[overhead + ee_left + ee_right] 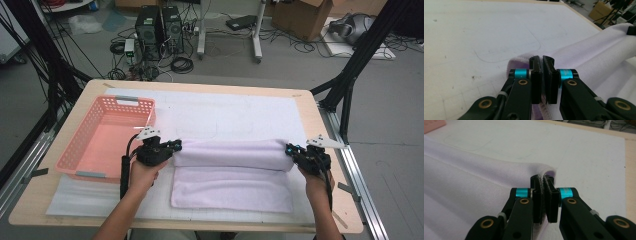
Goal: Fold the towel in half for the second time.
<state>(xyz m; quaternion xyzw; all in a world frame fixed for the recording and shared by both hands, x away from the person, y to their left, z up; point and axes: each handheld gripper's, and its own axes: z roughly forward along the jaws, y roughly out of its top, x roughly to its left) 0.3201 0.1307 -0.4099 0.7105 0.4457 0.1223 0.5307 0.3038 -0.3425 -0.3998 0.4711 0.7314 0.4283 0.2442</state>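
A pale lilac towel (232, 175) lies on the white mat, its far part lifted and curled into a fold (230, 152) over the flat near part. My left gripper (176, 146) is shut on the towel's left corner; in the left gripper view the jaws pinch the hem (543, 75) with the towel (586, 57) stretching away to the right. My right gripper (290, 149) is shut on the right corner; in the right gripper view the edge (543, 192) is clamped between the jaws and the towel (474, 185) spreads to the left.
A pink plastic basket (82, 145) stands on the table's left side, just left of my left hand. The white mat (225, 110) covers most of the wooden table (320, 145). Floor beyond holds computers, cables and boxes.
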